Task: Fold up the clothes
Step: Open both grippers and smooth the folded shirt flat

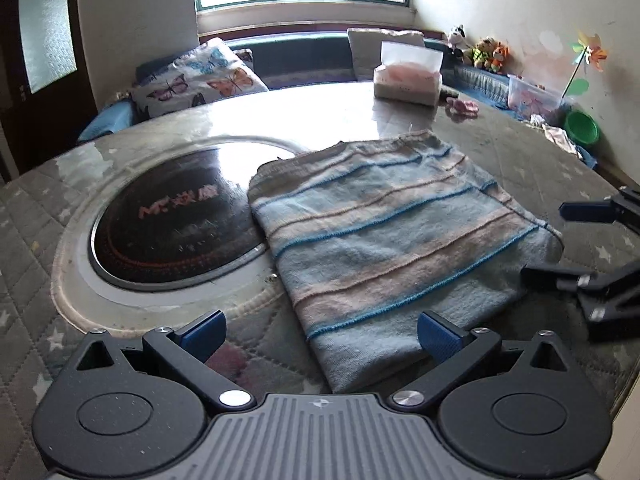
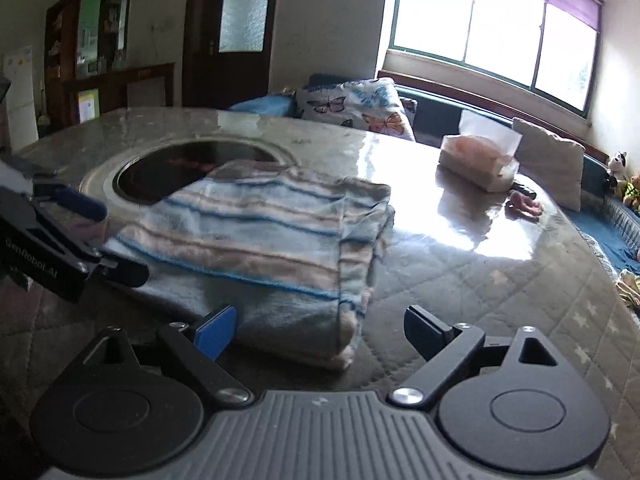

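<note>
Step in hand, as judged: garment (image 1: 384, 232) already folded into a compact striped rectangle; either one last fold or release and squaring-up. Next move calls for pinching a near corner or edge with each tool, lifted evenly so layers do not slip.

Garment lies flat on the surface (image 1: 360, 116), its far-left corner overlapping the round inset hob (image 1: 168, 220).

Left tongs (image 1: 320, 338) spread, empty, straddling the near corner. Right tongs (image 2: 320, 330) spread, empty, at the stacked edge.
</note>
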`<state>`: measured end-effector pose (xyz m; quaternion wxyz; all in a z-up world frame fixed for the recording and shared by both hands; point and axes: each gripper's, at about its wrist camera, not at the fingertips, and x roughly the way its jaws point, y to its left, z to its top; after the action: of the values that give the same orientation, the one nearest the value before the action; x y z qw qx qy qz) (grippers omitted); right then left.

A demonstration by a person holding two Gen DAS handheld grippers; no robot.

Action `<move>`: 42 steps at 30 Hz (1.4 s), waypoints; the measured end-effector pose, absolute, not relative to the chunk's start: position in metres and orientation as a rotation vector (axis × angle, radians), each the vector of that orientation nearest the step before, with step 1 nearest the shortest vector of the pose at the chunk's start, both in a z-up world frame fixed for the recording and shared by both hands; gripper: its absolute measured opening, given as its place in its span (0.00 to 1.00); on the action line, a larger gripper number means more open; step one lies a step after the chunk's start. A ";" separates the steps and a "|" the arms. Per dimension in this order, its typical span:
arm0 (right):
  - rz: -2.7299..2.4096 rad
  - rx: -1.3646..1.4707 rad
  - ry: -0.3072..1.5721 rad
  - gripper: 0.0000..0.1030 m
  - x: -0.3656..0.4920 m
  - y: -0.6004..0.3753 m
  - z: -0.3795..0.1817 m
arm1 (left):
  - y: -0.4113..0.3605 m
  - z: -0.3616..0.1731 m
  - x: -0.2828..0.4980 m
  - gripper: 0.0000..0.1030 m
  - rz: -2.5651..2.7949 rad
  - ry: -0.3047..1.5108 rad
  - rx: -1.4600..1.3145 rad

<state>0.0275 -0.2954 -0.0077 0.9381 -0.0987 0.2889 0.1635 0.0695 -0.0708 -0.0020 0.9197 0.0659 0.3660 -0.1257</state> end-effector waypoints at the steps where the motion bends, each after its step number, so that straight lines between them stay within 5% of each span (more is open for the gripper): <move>1: 0.321 -0.192 0.577 0.90 0.028 -0.299 -0.004 | -0.070 -0.002 0.068 1.00 -0.256 0.749 0.133; 42: 0.191 -0.096 0.603 0.92 0.117 -0.327 -0.004 | -0.050 -0.003 0.070 1.00 -0.203 0.774 0.106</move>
<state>0.1170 -0.3271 -0.0035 0.9492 -0.0474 0.2966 0.0938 0.0702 -0.0504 -0.0028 0.9197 0.0515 0.3766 -0.0986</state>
